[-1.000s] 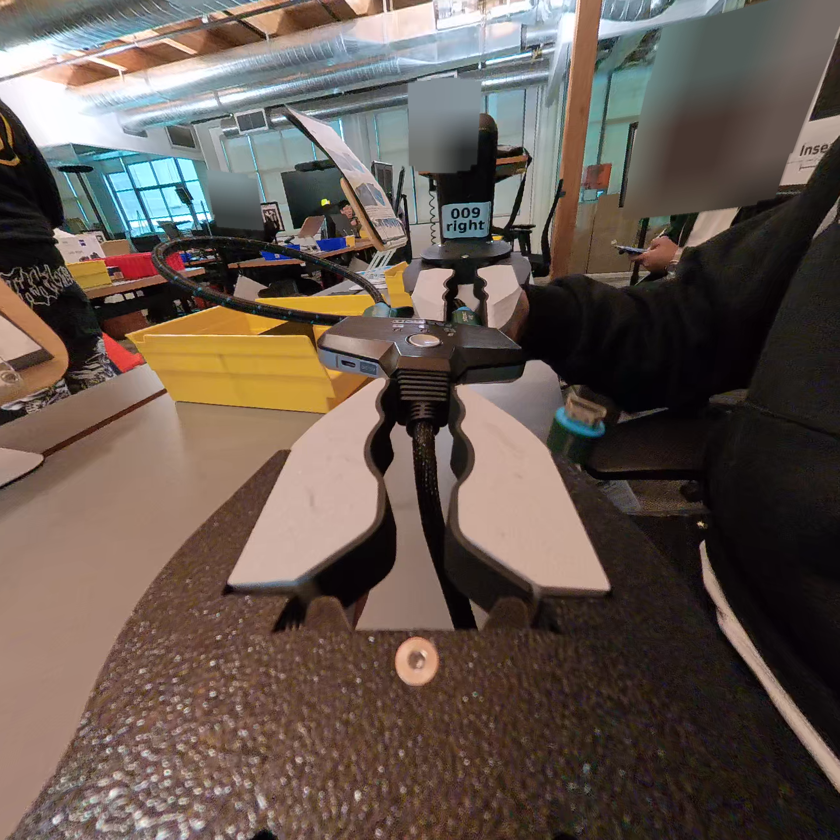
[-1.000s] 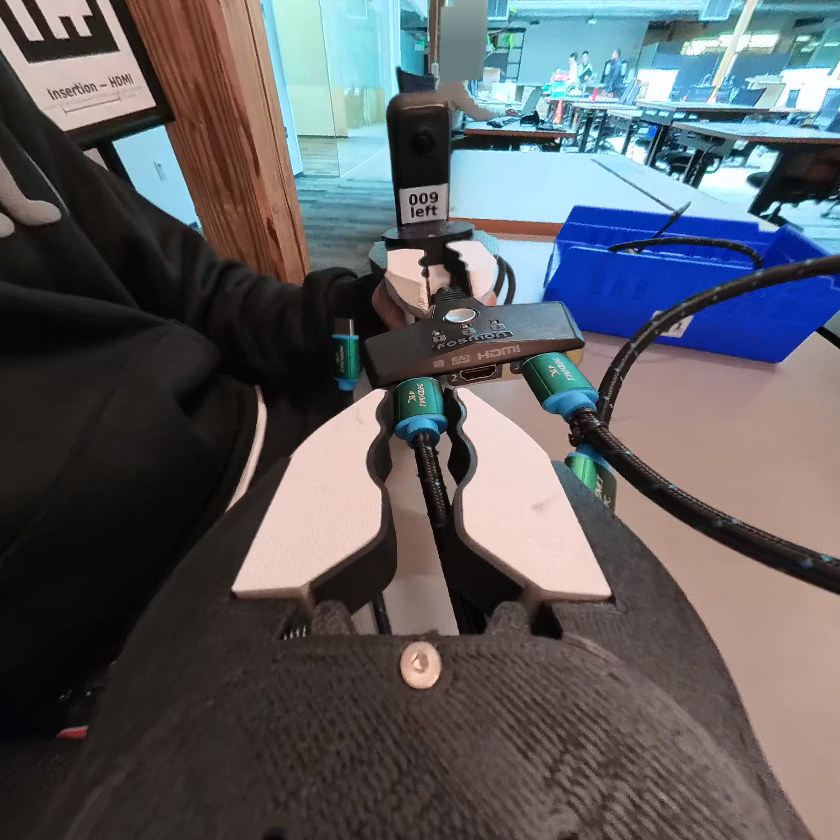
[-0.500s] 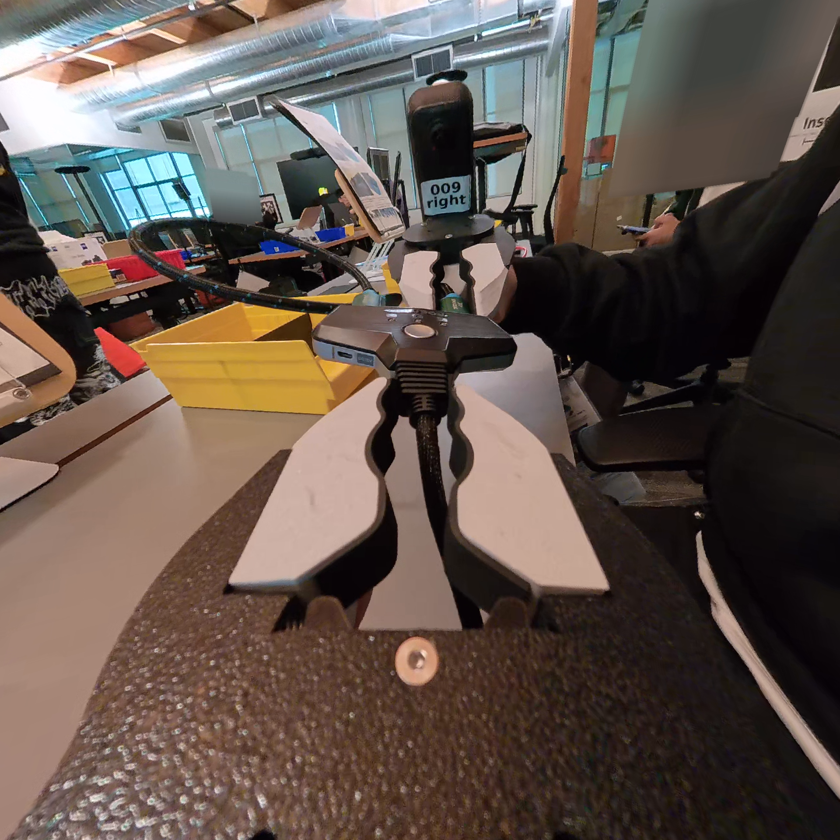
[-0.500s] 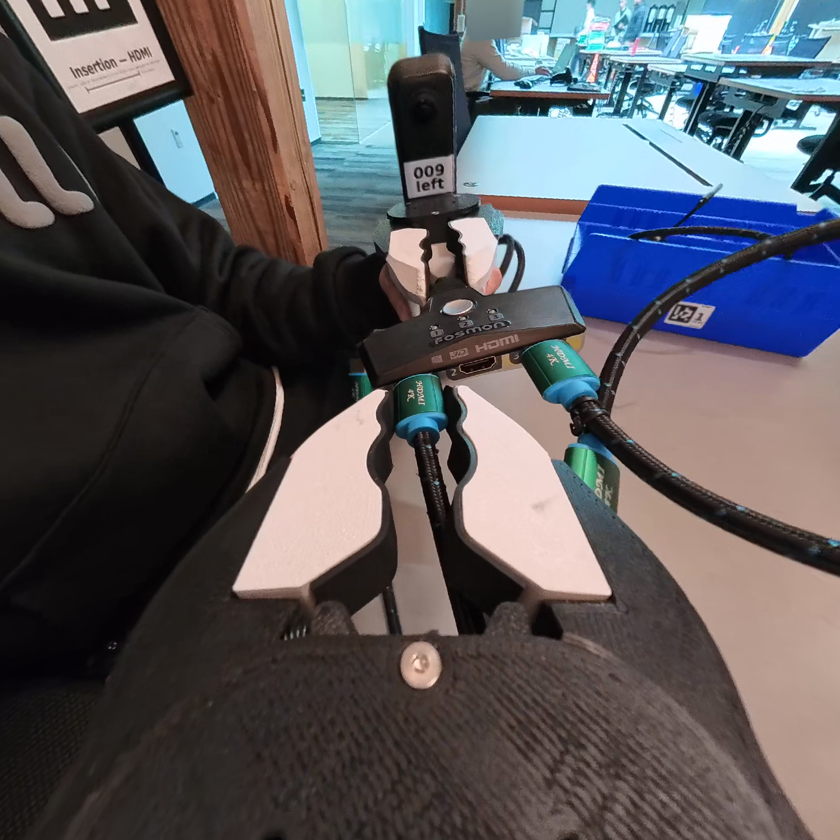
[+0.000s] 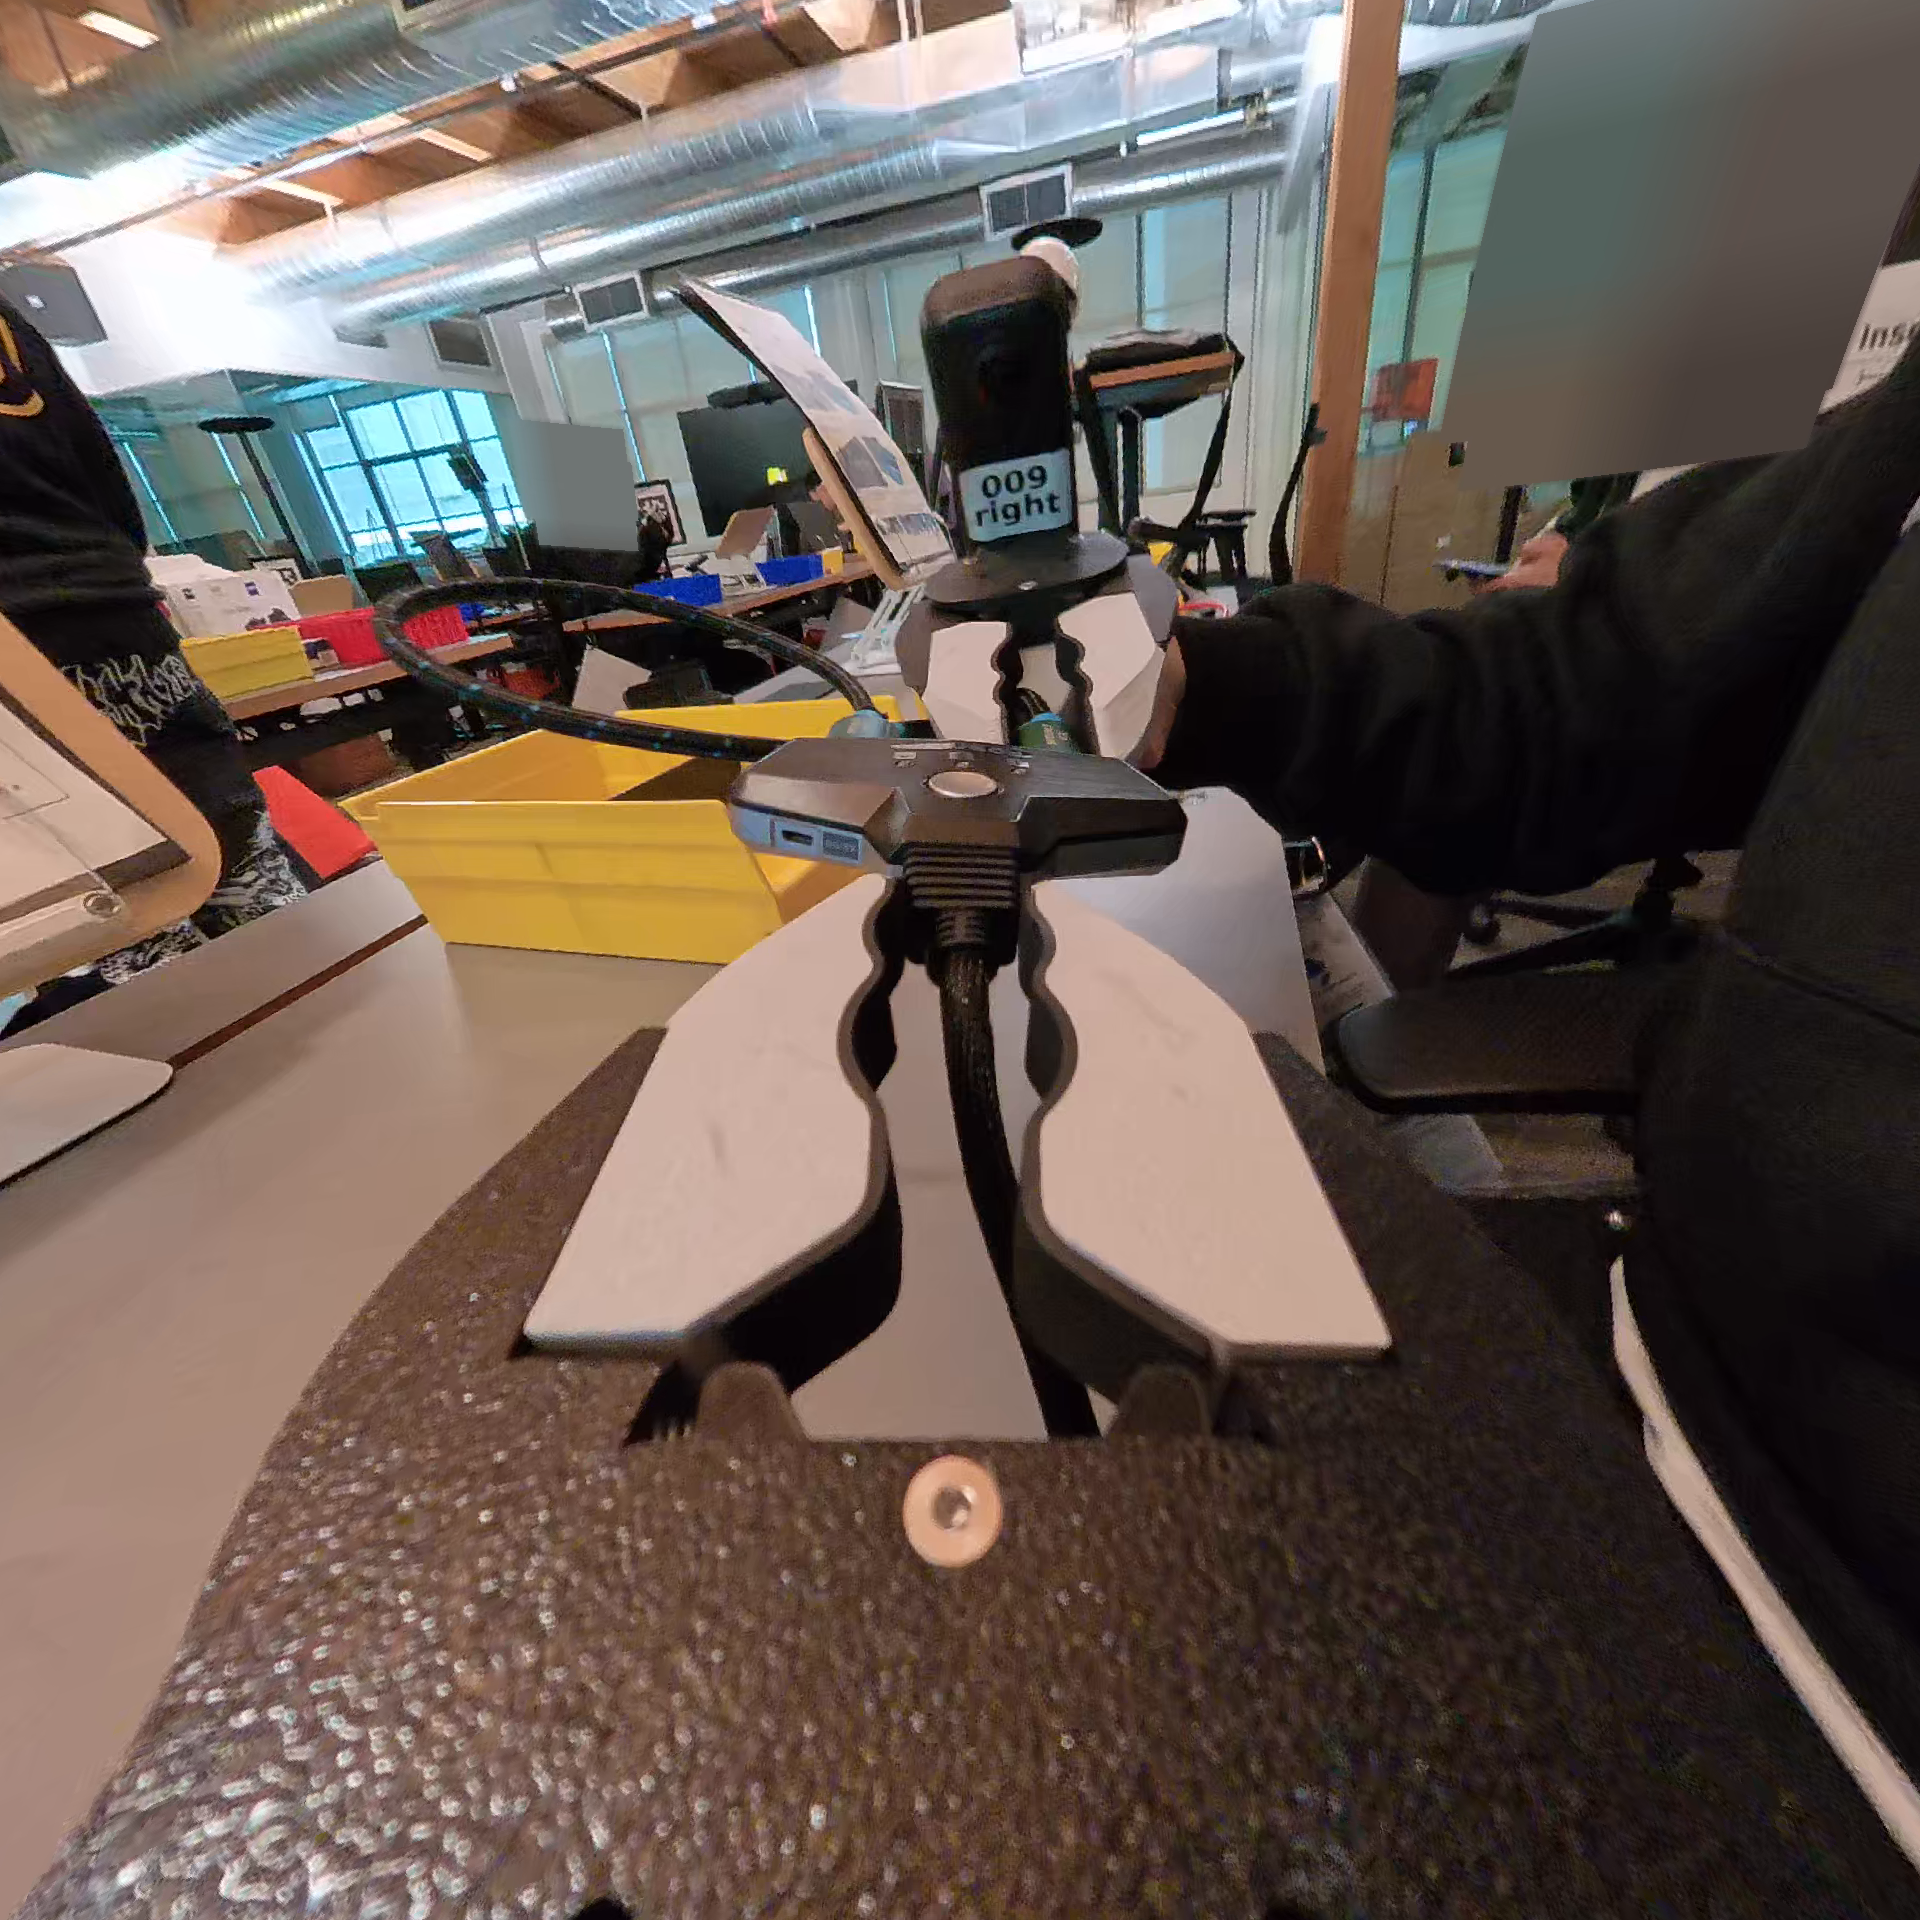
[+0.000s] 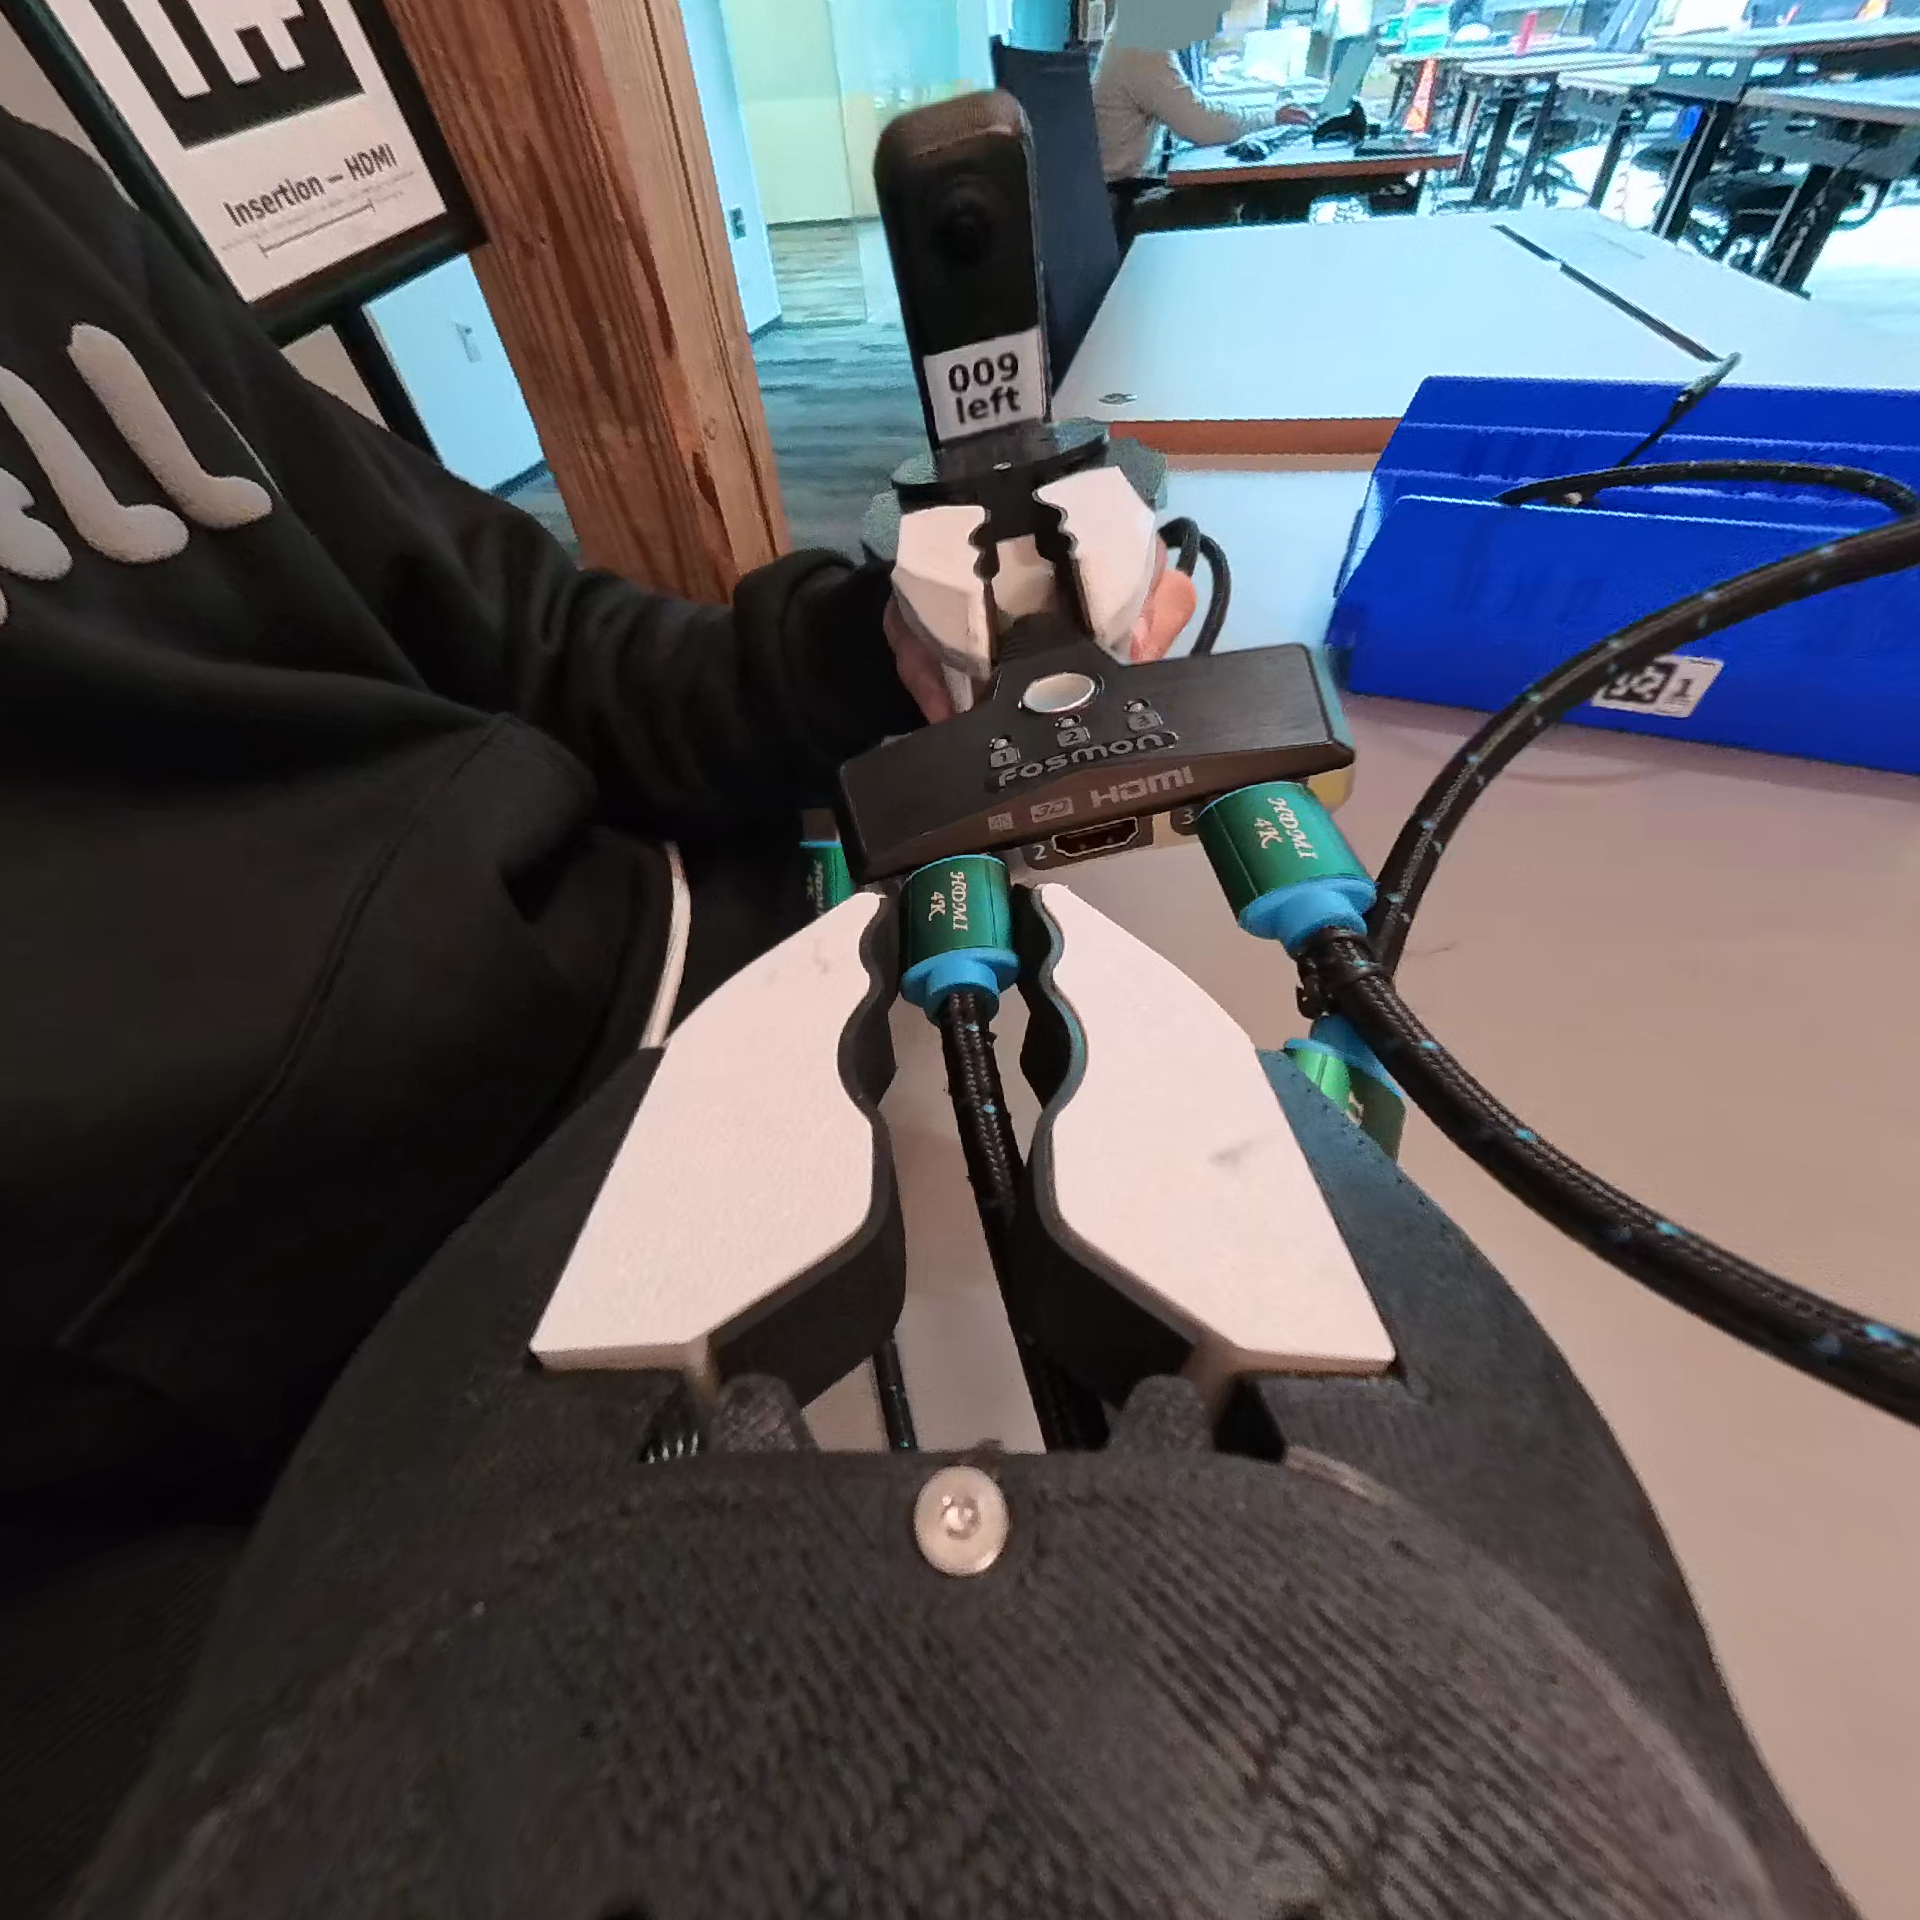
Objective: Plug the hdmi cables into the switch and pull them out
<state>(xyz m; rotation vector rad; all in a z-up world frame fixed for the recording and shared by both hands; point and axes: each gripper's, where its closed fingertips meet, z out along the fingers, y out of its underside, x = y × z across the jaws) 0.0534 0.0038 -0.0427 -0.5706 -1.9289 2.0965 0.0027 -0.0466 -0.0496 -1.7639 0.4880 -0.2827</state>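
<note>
Two views show one HDMI switch held in the air between both tools.

Left wrist view: the left hand-held gripper [image 5: 961, 935] is clamped on the ribbed strain relief of the switch's own black braided lead [image 5: 977, 1060], which runs back between its fingers. The black switch [image 5: 961, 805] sits straight ahead, just past the fingertips, above the desk [image 5: 260, 1091]. A yellow bin [image 5: 582, 862] stands behind.

Right wrist view: the right hand-held gripper [image 6: 961, 935] is closed on the green HDMI plug [image 6: 954, 914] seated in the switch's [image 6: 1091, 748] left port. The plug's long axis runs along the fingers, so I judge a straight pull back toward the wrist would free it. A second green plug [image 6: 1283, 857] sits in the right port; the middle port [image 6: 1107, 836] is empty. Switch and plugs carry printed lettering. A blue bin [image 6: 1621, 582] stands beyond.
</note>
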